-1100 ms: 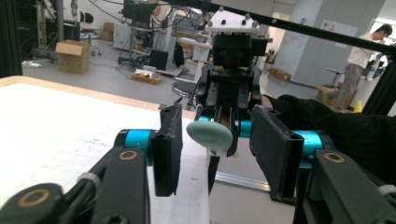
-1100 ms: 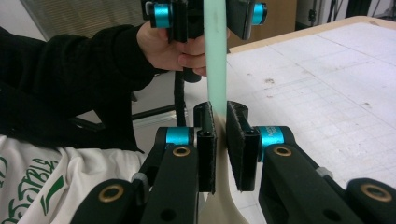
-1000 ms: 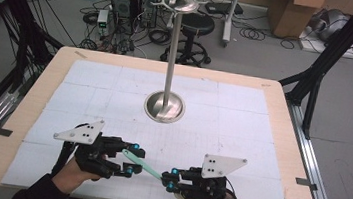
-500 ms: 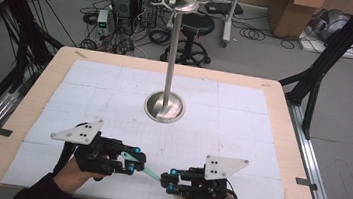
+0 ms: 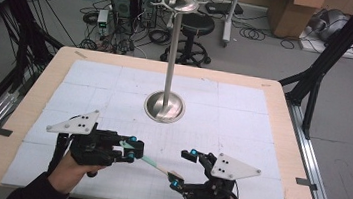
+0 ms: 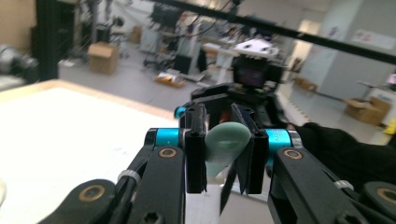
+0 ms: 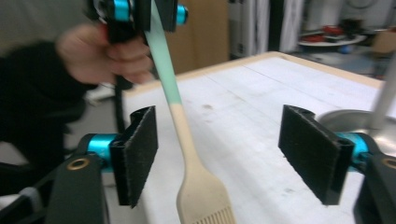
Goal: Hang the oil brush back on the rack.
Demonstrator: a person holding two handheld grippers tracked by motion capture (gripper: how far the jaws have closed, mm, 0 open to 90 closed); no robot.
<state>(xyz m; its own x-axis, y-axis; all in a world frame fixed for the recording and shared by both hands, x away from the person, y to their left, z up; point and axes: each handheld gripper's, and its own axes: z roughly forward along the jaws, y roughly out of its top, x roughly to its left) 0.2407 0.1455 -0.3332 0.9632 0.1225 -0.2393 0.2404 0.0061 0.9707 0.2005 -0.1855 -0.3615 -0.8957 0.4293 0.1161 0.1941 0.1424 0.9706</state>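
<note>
Left gripper [image 5: 131,150]: jaws closed on the mint-green end of a brush [image 5: 157,165], clamping it from both sides; in the left gripper view the green tip [image 6: 224,147] sits pinched between the black pads. The brush slants from the left gripper toward the right gripper [image 5: 182,169], above the near part of the white mat [image 5: 243,117]. Right gripper: jaws have just been opening and stand wide apart. In the right gripper view the brush's beige handle and bristles [image 7: 198,186] lie between the pads, touching neither. A metal stand [image 5: 165,106] rises at mid-table, well apart from both grippers.
</note>
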